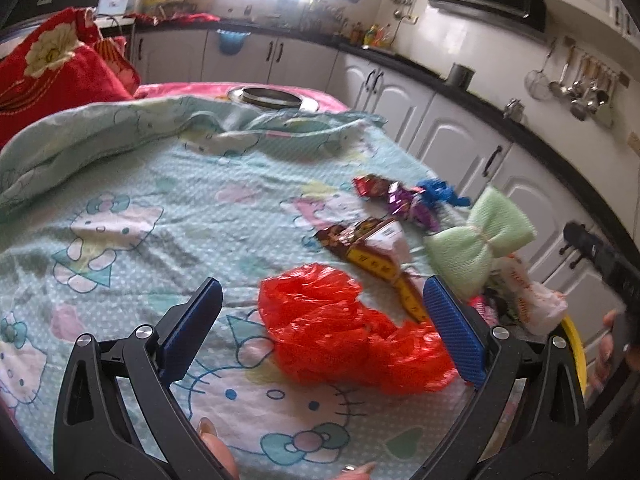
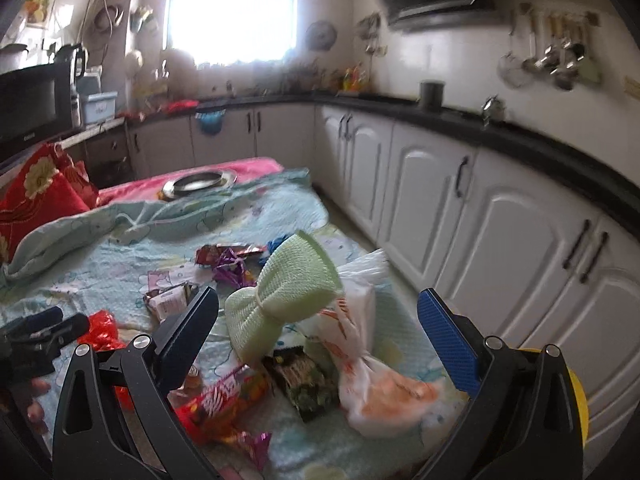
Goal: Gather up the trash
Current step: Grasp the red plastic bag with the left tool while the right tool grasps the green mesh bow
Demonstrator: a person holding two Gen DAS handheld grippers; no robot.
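Trash lies all over the bed (image 1: 132,184), on a cartoon-cat blanket. The left hand-held gripper (image 1: 320,326) is wide open around a crumpled red plastic bag (image 1: 344,328), holding nothing. I think it must go lower, then squeeze shut. The right hand-held gripper (image 2: 318,340) is open too, above a green mesh bow (image 2: 288,292) and a white bag (image 2: 368,364). Wrapper writing is too blurry to read.

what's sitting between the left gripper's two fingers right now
A crumpled red plastic bag lies on the sheet between the open left gripper, seen in the left wrist view.
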